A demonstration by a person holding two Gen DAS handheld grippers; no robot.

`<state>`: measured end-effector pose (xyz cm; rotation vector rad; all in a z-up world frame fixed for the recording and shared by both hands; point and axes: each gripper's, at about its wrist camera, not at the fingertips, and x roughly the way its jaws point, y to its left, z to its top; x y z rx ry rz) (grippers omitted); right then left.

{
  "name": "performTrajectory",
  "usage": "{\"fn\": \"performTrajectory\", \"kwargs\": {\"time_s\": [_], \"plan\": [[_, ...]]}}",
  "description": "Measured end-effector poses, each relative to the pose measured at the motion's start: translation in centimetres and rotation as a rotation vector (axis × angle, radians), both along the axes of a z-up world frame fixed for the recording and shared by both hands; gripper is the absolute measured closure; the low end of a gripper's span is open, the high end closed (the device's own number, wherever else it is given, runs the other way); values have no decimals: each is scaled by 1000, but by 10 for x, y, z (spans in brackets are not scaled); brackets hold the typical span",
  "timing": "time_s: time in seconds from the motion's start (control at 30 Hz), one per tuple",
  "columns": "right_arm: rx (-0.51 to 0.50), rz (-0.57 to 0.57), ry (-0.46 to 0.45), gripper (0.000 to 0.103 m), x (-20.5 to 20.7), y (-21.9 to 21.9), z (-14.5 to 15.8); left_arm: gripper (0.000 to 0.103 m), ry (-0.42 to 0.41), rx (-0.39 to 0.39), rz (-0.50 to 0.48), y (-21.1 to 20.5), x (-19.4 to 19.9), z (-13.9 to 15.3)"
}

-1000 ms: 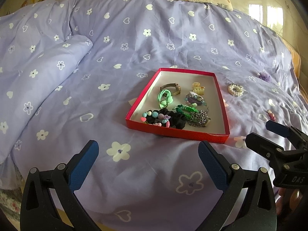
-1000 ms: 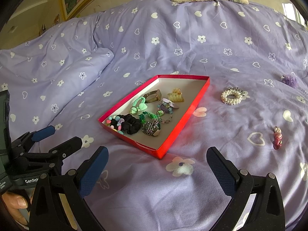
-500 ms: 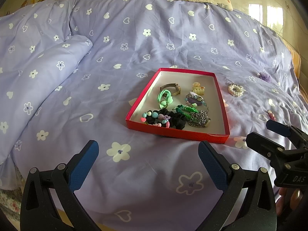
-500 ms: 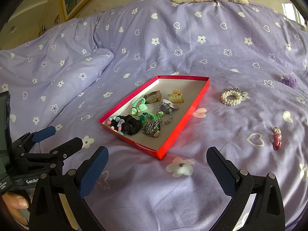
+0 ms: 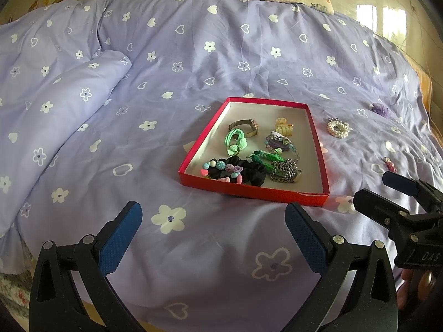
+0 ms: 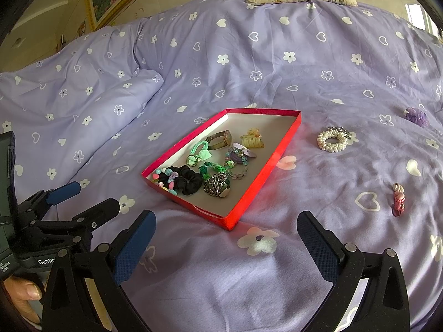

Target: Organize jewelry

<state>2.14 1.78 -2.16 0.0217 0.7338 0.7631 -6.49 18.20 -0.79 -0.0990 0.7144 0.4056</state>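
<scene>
Right wrist view, left tool (image 6: 83, 196) marked "GenRo", both tools released, empty.

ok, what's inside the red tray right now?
The red tray holds a watch, green hair tie, yellow claw clip, black scrunchie, bead bracelets and a chain. Whatever lies beneath the pile is covered.

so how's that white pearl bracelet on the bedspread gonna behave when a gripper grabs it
The pearl bracelet is a loop of small round beads, so probably floppy: it may sag or fold when pinched. Glossy beads could slip between the pads. It lies flat on the soft bedspread, so rolling seems unlikely.
</scene>
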Motion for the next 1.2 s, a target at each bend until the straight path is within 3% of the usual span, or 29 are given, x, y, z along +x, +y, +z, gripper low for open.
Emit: {"fn": "performTrajectory", "kwargs": {"time_s": [1.2], "plan": [[1, -4, 2, 0, 5, -3, 1, 0, 9, -10, -5, -2, 3, -2]]}}
